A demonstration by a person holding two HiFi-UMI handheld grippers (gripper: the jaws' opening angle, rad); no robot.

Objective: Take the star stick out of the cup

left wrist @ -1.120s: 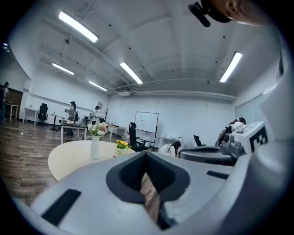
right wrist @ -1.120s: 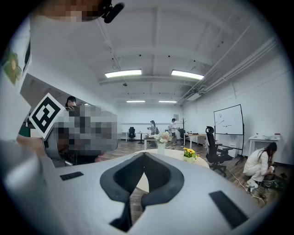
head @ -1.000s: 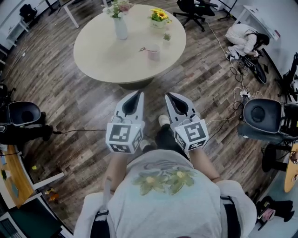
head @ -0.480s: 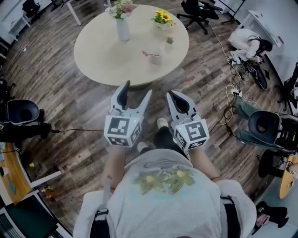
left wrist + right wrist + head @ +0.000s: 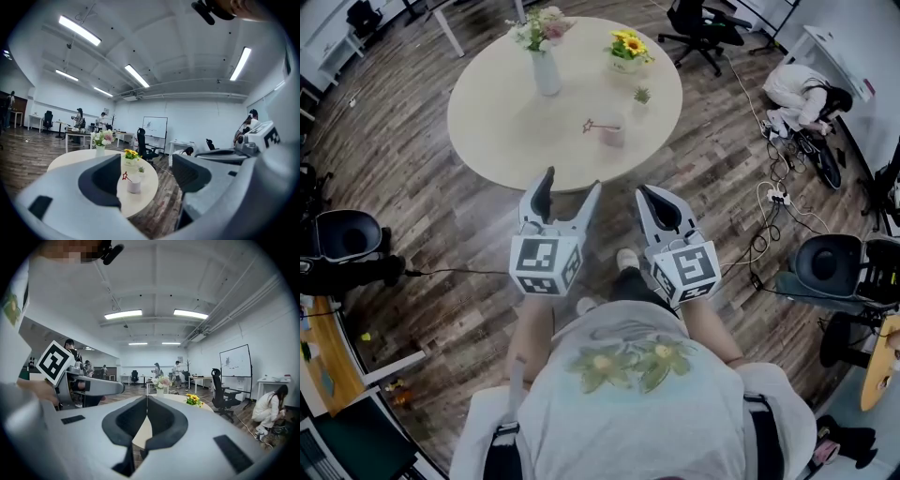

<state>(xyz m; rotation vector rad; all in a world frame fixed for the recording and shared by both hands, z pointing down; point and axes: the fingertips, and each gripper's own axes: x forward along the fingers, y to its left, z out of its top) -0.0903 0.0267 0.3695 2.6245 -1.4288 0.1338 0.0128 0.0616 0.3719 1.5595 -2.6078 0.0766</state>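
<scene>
Your left gripper (image 5: 571,184) is held out toward the round surface (image 5: 506,112), and in the head view its tips line up with the surface's near edge. Its jaws have just been opening and now stand wide apart, with nothing gripped between them. In the left gripper view, the gap between them frames the cup and stick far off, untouched. Your right gripper (image 5: 645,191) is alongside, just short of that same near edge. Its jaws are closed together, the pads meeting along a thin line with nothing in them.

The star stick (image 5: 598,126) is in the pale cup (image 5: 613,137), which stands on the surface toward its near right part. The stick leans out over the rim to the left in the head view, with the red star at its outer end. Farther across the surface stand a vase of flowers (image 5: 546,67), a pot of yellow flowers (image 5: 625,54) and a small green plant (image 5: 642,96), each apart from the cup. Both grippers are well apart from the cup.
</scene>
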